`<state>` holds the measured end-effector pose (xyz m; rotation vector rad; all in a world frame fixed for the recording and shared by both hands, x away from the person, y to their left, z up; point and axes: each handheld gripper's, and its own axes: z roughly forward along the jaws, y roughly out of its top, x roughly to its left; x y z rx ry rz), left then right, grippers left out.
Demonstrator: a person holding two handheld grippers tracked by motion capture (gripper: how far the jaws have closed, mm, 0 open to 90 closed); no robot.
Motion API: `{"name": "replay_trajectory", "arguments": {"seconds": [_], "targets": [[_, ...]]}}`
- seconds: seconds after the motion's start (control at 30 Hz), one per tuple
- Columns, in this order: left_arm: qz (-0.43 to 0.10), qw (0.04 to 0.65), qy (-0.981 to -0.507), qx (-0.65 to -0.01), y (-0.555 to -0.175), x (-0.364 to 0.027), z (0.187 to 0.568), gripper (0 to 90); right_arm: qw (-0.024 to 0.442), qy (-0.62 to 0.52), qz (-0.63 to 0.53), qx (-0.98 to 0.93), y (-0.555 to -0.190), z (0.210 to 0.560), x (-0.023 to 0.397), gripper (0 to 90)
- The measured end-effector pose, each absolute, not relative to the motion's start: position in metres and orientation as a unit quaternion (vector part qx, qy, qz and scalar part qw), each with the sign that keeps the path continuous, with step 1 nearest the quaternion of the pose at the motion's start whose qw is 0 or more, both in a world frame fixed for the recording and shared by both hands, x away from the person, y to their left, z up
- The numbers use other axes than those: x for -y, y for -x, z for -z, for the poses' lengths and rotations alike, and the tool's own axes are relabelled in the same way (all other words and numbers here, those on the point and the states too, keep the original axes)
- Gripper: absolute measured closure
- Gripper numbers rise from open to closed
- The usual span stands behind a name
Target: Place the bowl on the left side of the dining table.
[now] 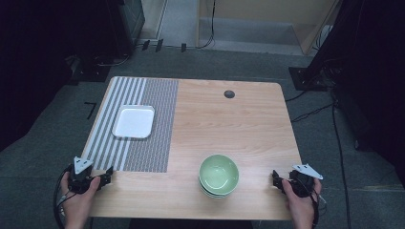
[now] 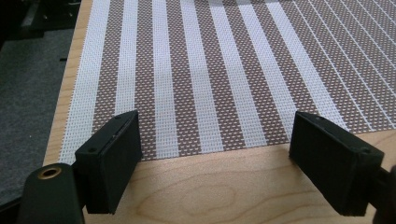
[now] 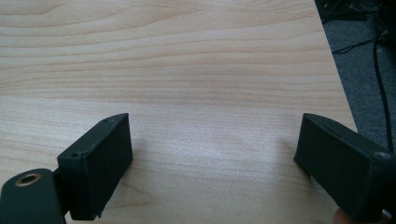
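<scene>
- Plainly, nothing has been picked up yet: the green bowls (image 1: pixel 218 174), a small nested stack, sit untouched near the front edge of the table (image 1: pixel 248 124), at about six o'clock from its middle.
- At ten o'clock from the stack, well apart from it, a white square plate (image 1: pixel 133 121) lies on the striped placemat (image 1: pixel 157 133), which covers the table's left part.
- At three o'clock from the bowls, near the table's front right corner, the right gripper (image 1: pixel 276 179) rests in the person's hand; in the right gripper view its jaws stand wide apart over bare wood, with nothing between them.
- At nine o'clock from the bowls, near the front left corner, the left gripper (image 1: pixel 109 172) is likewise spread wide and holds nothing; in the left gripper view it looks over the near edge of the placemat (image 2: pixel 210 70).
- My reading is that the work is at its very start: both hands are parked at the corners, every dish is in place, and all reaching, gripping and moving is left to do.
- A dark round hole (image 1: pixel 229 94) sits at twelve o'clock, near the far edge.
</scene>
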<state>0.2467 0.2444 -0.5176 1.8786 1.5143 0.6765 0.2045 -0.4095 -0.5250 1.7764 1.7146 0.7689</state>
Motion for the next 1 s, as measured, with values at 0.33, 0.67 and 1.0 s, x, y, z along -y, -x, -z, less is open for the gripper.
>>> {"name": "replay_trajectory", "arguments": {"seconds": [0.33, 0.67, 1.0], "targets": [[-0.257, 0.312, -0.71, -0.576, -0.247, -0.244, 0.518, 16.3, 0.27, -0.667, -0.3, -0.626, -0.205, 0.522, 0.406, 10.8], [-0.257, 0.312, -0.71, -0.576, -0.247, -0.244, 0.518, 16.3, 0.286, -0.647, -0.363, -0.607, -0.202, 0.487, 0.386, 15.2], [-0.257, 0.312, -0.71, -0.576, -0.247, -0.244, 0.518, 16.3, 0.281, -0.632, -0.41, -0.595, -0.197, 0.461, 0.362, 17.3]]}}
